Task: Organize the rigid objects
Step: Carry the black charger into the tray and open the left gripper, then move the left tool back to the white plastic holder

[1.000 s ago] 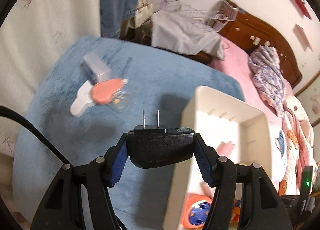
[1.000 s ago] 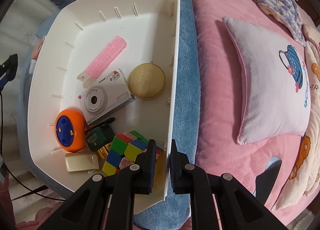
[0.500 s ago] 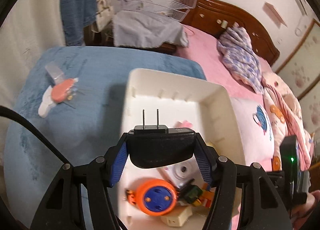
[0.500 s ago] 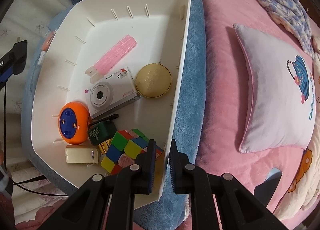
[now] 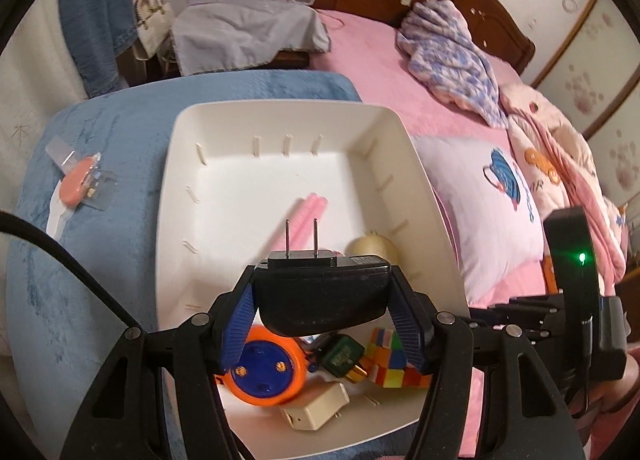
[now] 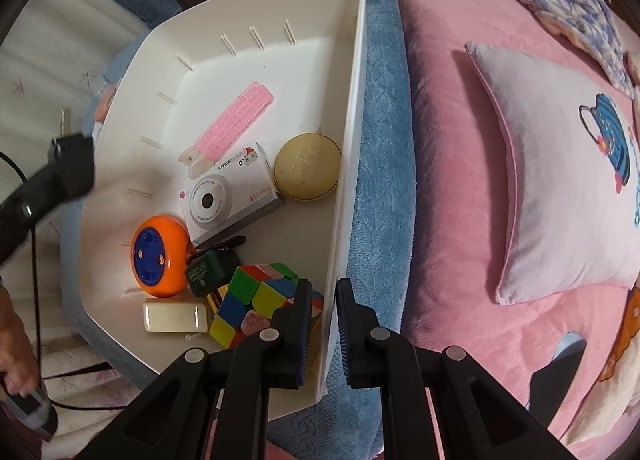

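Observation:
My left gripper (image 5: 322,306) is shut on a black power adapter (image 5: 320,296) with two prongs pointing forward, held above the white tray (image 5: 280,112). The adapter also shows at the left of the right wrist view (image 6: 70,164), over the tray's left rim. My right gripper (image 6: 323,308) is shut on the tray's right wall (image 6: 352,132). In the tray lie a pink hair roller (image 6: 236,120), a white camera (image 6: 228,196), a gold round tin (image 6: 307,167), an orange and blue disc (image 6: 158,256), a green charger (image 6: 210,266), a colour cube (image 6: 256,296) and a cream block (image 6: 176,316).
The tray rests on a blue blanket (image 5: 80,260). On the blanket to the left lie a pink item in clear packaging (image 5: 80,180) and a white piece (image 5: 58,212). A pillow (image 6: 560,180) lies on the pink bed to the right. A black cable (image 5: 60,260) trails left.
My left gripper has carried the adapter rightwards from over the blue blanket to over the tray. The right gripper has stayed clamped on the tray wall.

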The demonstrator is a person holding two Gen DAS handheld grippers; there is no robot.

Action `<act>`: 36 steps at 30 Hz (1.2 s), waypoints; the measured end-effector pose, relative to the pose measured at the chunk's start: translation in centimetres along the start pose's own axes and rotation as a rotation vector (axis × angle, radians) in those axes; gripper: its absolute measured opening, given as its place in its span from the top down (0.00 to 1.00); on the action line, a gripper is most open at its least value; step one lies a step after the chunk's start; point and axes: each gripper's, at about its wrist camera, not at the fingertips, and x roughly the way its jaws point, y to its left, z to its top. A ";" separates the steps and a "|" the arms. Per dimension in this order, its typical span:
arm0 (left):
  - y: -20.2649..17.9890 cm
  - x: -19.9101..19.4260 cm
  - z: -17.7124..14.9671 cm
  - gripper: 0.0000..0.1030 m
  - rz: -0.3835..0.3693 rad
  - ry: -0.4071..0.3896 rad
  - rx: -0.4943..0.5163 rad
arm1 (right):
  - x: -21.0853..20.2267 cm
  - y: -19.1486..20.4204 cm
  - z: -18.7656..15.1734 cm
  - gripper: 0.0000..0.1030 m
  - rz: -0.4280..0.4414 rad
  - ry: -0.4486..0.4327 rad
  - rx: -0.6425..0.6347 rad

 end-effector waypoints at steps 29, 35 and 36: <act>3.2 -3.3 0.2 0.22 0.098 -0.011 -0.022 | 0.1 -0.3 -0.3 0.88 0.002 -0.016 0.066; 6.9 -4.4 0.0 0.22 0.157 -0.013 -0.025 | 0.4 -0.3 -0.2 0.88 -0.021 -0.014 0.102; 7.8 -4.6 0.0 0.22 0.168 -0.010 -0.023 | 0.4 -0.2 -0.2 0.88 -0.026 -0.014 0.111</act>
